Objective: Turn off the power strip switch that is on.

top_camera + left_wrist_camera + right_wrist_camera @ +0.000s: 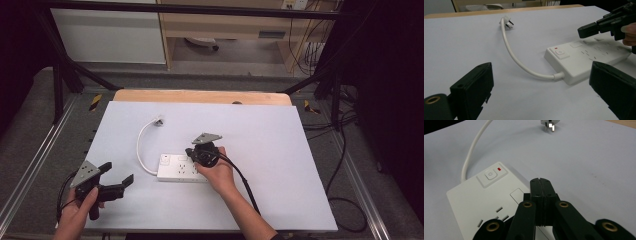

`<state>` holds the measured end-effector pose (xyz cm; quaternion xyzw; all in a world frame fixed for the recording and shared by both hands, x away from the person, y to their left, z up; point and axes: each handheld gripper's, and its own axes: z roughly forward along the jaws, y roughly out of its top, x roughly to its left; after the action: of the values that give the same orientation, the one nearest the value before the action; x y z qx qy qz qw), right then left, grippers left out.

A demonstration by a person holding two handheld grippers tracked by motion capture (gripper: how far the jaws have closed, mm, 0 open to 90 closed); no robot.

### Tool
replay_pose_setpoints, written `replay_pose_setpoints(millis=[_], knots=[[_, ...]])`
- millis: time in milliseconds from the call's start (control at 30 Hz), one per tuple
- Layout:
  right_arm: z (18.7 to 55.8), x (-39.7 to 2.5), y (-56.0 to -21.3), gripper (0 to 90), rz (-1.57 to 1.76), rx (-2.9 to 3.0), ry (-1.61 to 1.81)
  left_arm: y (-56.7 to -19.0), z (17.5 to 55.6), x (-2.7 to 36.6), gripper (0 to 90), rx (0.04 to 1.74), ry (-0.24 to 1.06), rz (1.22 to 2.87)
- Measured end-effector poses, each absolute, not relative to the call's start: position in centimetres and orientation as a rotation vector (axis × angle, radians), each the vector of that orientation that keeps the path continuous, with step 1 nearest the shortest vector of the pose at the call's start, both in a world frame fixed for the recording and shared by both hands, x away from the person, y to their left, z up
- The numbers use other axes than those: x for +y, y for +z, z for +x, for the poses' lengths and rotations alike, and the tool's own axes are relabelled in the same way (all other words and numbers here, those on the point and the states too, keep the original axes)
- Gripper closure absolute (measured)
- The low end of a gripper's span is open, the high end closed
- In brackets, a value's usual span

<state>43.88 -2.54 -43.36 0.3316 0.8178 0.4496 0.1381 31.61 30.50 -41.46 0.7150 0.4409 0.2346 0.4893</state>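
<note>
I can read no brand or lettering on the white power strip (182,168); the only marks are a power symbol on its switch (490,174) and a small red indicator (499,169) beside it. The strip lies flat near the middle of the desk (280,150), and its white cord (142,150) curves away to the plug (159,120), which rests on the desk well apart from the strip.

My right hand-held gripper (191,151) sits over the strip's top face, jaws pressed fully together with nothing between them. The right gripper view makes that plain: the closed tips hover just past a blank rectangular panel, near the switch end, with socket slots showing lower left. The high view cannot settle whether the tips touch the strip.

My left hand-held gripper (120,176) is held near the desk's front left corner, jaws spread wide and empty, well apart from the strip. Its own view looks between the jaws at the cord's entry into the strip and shows the plug's metal prongs.
</note>
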Motion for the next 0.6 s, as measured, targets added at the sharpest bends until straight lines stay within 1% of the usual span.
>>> replay_pose_setpoints(millis=[600], knots=[[43.88, -2.17, -43.59, 90.0, 0.950, 2.383, 1.293, -41.44, 31.60, 30.51, 5.6, 1.067, 0.572, 1.741]])
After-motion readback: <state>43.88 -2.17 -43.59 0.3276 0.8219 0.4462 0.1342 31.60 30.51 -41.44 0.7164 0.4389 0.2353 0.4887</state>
